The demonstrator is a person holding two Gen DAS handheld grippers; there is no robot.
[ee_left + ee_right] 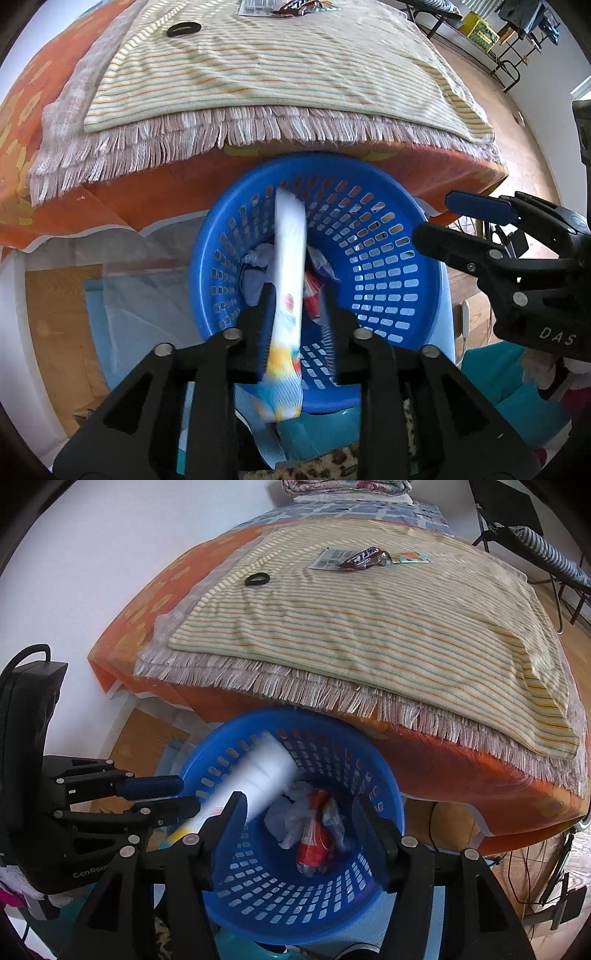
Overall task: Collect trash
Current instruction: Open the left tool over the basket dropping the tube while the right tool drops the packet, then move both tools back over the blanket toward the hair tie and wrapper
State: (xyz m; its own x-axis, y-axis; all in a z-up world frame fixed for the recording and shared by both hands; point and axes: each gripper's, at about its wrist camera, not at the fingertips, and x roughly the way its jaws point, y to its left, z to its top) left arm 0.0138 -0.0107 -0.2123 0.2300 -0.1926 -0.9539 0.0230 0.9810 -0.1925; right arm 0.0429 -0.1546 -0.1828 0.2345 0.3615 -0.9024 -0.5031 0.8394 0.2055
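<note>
The left hand-held gripper (297, 314) has its jaws spread, a blurred white packet (290, 295) with colourful print between them over the blue basket (399, 258). The right hand-held gripper (299, 821), jaws apart and empty, hovers over crumpled wrappers (314, 834). Casings read "DAS" and "GenRo". A candy bar wrapper (364, 558), print illegible, lies on the bed (369, 627)

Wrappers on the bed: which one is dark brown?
The middle wrapper, crumpled and brown, lies between the grey-white wrapper on its left and the pale, orange-patterned wrapper on its right.
</note>
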